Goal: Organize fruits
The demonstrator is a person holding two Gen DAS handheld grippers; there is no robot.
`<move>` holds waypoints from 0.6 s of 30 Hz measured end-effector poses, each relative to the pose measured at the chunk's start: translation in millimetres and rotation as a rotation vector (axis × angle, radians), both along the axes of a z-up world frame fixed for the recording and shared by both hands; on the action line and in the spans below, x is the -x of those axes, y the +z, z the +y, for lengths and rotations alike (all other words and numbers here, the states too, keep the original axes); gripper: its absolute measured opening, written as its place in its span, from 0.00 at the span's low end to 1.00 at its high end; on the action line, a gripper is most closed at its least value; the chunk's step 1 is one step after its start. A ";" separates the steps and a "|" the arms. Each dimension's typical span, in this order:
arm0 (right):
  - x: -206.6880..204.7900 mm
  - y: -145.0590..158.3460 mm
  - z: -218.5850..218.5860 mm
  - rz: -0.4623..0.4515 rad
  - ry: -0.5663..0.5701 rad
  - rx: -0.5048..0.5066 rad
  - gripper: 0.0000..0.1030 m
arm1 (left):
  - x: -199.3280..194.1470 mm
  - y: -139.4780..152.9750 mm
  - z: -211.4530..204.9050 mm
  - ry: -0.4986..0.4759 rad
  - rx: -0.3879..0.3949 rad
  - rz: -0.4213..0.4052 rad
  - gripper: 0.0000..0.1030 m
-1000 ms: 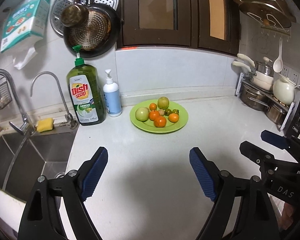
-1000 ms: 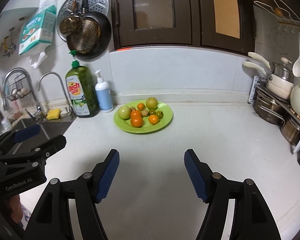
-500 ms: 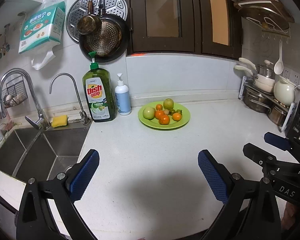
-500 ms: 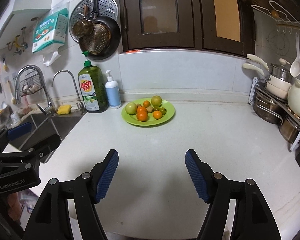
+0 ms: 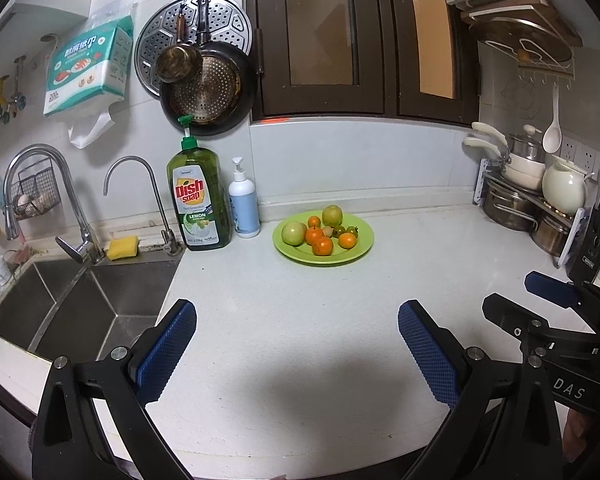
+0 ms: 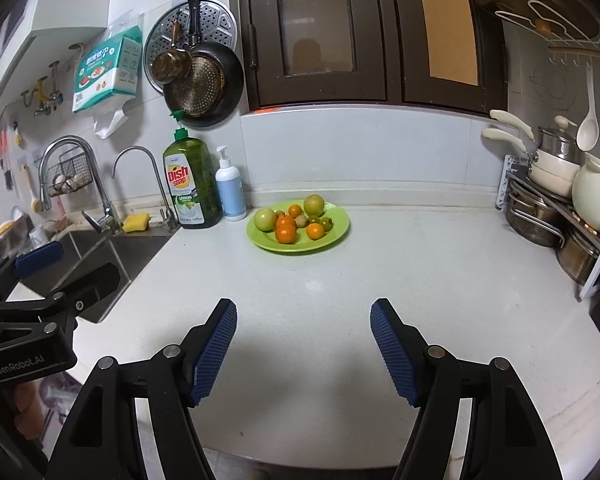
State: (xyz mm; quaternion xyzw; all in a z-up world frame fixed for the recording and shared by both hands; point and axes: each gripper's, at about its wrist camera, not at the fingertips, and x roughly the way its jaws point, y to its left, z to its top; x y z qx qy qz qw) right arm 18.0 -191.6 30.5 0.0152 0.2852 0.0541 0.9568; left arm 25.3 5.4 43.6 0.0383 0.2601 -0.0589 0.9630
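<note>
Fruits [image 5: 324, 232] lie piled on a green plate [image 5: 360, 249] at the far side of the white counter [image 5: 300, 320]. Near, left hand-held gripper [image 5: 296, 354] and right hand-held gripper [image 6: 303, 350] hover spread wide, holding nothing.

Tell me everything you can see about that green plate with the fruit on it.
The green plate is round, shallow and bright lime, smooth like plastic. It lies flat on the white counter near the back wall, just right of the blue pump bottle. It holds two pale green fruits, several small orange ones and a few smaller dark ones. Nothing grips it.
</note>
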 end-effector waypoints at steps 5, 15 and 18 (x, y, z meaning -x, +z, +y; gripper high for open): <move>3.3 -1.3 -4.9 0.000 -0.002 -0.003 0.68 | 3.2 0.3 -3.7 0.002 -0.008 -0.004 1.00; 5.5 -2.3 -8.0 0.000 -0.004 -0.006 0.68 | 6.5 1.1 -5.4 0.005 -0.010 -0.009 1.00; 6.5 -2.8 -8.0 -0.004 -0.004 -0.001 0.68 | 6.8 1.3 -5.3 0.006 -0.008 -0.007 1.00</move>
